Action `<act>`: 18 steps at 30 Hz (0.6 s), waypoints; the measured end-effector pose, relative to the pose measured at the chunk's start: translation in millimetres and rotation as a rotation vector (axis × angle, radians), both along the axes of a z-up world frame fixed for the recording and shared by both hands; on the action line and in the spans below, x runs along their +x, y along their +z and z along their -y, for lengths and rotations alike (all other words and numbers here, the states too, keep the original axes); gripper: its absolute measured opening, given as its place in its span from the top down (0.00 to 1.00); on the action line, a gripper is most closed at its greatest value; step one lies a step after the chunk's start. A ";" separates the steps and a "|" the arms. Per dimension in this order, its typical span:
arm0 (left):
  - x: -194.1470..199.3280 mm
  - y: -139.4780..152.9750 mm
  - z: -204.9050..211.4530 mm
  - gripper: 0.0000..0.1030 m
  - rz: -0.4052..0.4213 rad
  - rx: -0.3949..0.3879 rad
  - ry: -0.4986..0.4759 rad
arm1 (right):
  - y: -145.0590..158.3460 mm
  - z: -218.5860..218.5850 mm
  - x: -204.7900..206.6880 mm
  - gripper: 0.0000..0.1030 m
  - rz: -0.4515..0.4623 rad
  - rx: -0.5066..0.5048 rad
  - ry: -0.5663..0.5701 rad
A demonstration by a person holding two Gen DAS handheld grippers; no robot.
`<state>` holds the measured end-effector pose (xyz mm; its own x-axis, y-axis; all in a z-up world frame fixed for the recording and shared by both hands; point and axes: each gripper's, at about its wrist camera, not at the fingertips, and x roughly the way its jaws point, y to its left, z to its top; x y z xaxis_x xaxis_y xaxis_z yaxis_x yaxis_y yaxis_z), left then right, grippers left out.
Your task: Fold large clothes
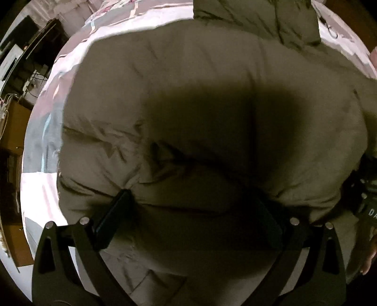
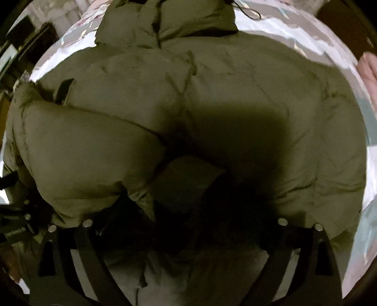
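Note:
A large olive-green puffer jacket point(image 1: 200, 82) lies on a bed and fills both views; it also shows in the right wrist view point(image 2: 235, 94). Its hood point(image 2: 165, 21) lies at the far end. My left gripper point(image 1: 193, 207) is open, its fingers point(image 1: 113, 216) spread wide and pressed into the jacket's near edge. My right gripper point(image 2: 188, 211) is open too, its fingers mostly lost in shadow against the near edge. A folded sleeve point(image 2: 82, 153) bulges at the left of the right wrist view. The other gripper's body shows at each view's edge point(image 1: 367, 207).
The bed has a pale patterned sheet point(image 1: 42, 117), seen around the jacket point(image 2: 362, 179). Dark furniture with cables point(image 1: 28, 70) and a wooden cabinet point(image 1: 14, 131) stand left of the bed. A black cord point(image 2: 249, 13) lies near the hood.

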<state>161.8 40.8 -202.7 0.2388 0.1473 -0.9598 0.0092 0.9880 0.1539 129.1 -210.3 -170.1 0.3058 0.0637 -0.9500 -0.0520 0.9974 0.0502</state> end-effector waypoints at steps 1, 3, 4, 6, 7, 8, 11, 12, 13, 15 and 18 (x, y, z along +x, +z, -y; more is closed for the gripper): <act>0.0 10.1 1.4 0.02 0.029 -0.001 -0.007 | 13.2 0.0 -3.8 0.11 0.050 0.008 -0.006; -0.5 27.3 1.2 0.02 0.121 0.021 -0.029 | 30.8 -2.6 -5.7 0.11 0.136 0.015 0.019; 1.8 28.6 0.5 0.02 0.136 0.050 -0.030 | 36.8 -4.6 -7.0 0.11 0.173 -0.019 0.029; 8.9 14.8 -6.8 0.02 0.086 0.090 -0.001 | 22.9 -4.5 4.5 0.11 0.135 -0.078 0.026; 12.2 4.0 -10.5 0.02 0.038 0.070 0.017 | 5.0 -0.6 9.4 0.10 0.055 -0.068 0.017; 11.7 -4.2 -14.9 0.02 0.007 0.040 0.037 | -14.8 0.9 14.2 0.09 -0.009 -0.038 0.007; 12.7 -0.2 -25.2 0.02 0.000 0.019 0.071 | -26.1 6.9 15.8 0.04 -0.037 -0.008 0.002; 11.3 5.7 -25.8 0.02 0.004 0.038 0.086 | -22.4 7.1 18.2 0.05 -0.033 -0.004 0.005; 7.8 16.1 -25.1 0.02 0.012 0.048 0.109 | -7.6 11.4 19.3 0.05 0.001 0.031 -0.011; 0.7 41.1 -30.1 0.02 0.028 -0.017 0.159 | 22.8 24.1 21.5 0.05 0.094 0.128 -0.059; -8.8 72.8 -35.3 0.02 0.059 -0.191 0.193 | 61.5 45.9 30.1 0.05 0.161 0.213 -0.117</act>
<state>153.0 76.1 -129.9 0.2802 0.0136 -0.9599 -0.1857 0.9818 -0.0403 159.2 -256.2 -108.6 0.4687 0.2113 -0.8577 0.0390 0.9651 0.2591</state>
